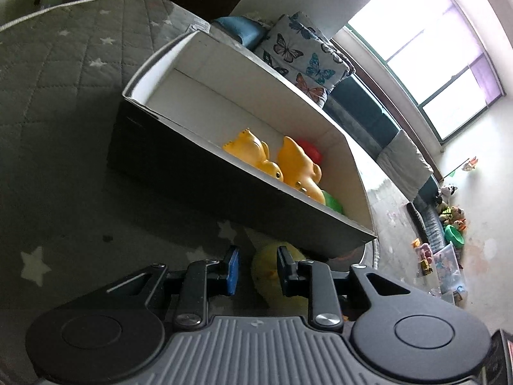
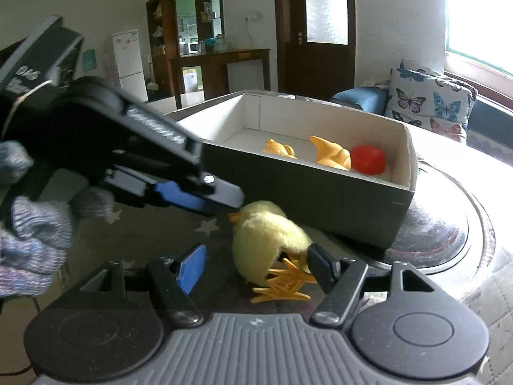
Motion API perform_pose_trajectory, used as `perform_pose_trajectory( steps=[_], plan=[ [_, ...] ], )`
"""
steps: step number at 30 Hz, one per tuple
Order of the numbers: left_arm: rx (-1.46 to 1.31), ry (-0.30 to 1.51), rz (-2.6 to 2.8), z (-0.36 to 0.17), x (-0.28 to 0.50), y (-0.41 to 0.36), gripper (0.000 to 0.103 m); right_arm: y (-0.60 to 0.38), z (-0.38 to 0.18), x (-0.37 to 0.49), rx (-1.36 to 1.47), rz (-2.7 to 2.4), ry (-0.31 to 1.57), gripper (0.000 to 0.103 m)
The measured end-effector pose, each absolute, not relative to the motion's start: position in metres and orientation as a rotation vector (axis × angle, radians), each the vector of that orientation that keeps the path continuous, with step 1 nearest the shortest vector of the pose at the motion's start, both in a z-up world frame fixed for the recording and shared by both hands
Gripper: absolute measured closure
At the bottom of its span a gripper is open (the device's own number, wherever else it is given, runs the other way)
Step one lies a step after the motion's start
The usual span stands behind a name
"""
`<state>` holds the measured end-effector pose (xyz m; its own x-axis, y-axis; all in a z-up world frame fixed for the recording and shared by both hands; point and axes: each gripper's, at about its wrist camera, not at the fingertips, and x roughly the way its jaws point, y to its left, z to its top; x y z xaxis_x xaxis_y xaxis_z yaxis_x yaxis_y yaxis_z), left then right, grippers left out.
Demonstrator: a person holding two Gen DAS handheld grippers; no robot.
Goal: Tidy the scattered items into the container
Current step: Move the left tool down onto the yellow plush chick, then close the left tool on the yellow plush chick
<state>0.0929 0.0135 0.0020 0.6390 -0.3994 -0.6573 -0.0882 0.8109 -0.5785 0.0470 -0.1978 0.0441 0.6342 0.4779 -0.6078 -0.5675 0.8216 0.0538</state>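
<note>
Our right gripper [image 2: 255, 268] fingers spread wide, straddling plush chick [image 2: 267, 240] lying beside box [image 2: 320, 199] on bed; right finger [image 2: 322, 266] touching it. Left gripper [image 1: 256, 271] open, chick between. Label unreadable.

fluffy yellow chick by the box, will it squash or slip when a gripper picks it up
The chick looks plush and fuzzy, so it will probably squash between the pads rather than slip. It seems light for its size. Lying on its side with thin orange feet sticking out, it may flop or dangle once lifted beside the box.
</note>
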Motion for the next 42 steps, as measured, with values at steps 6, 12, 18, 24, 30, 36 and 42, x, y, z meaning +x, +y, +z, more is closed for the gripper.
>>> perform_pose_trajectory(
  steps=[6,12,18,24,30,36,42],
  plan=[
    [-0.622,0.870,-0.212,0.004,0.099,0.006,0.072,-0.198,0.044,0.050,-0.149,0.560,0.648,0.032],
    [-0.631,0.890,-0.214,-0.001,0.105,0.001,0.070,-0.198,0.040,0.055,-0.148,0.556,0.671,0.039],
    [-0.632,0.892,-0.210,-0.002,0.108,-0.002,0.069,-0.199,0.038,0.059,-0.141,0.544,0.688,0.044],
    [-0.612,0.893,-0.198,0.000,0.111,-0.007,0.069,-0.200,0.037,0.060,-0.133,0.542,0.688,0.046],
    [-0.595,0.895,-0.187,-0.002,0.115,-0.012,0.068,-0.200,0.036,0.059,-0.138,0.538,0.683,0.046],
    [-0.596,0.898,-0.188,-0.002,0.115,-0.012,0.069,-0.198,0.035,0.058,-0.147,0.531,0.672,0.047],
    [-0.592,0.898,-0.206,-0.001,0.111,-0.012,0.070,-0.196,0.037,0.050,-0.161,0.526,0.654,0.048]
  ],
)
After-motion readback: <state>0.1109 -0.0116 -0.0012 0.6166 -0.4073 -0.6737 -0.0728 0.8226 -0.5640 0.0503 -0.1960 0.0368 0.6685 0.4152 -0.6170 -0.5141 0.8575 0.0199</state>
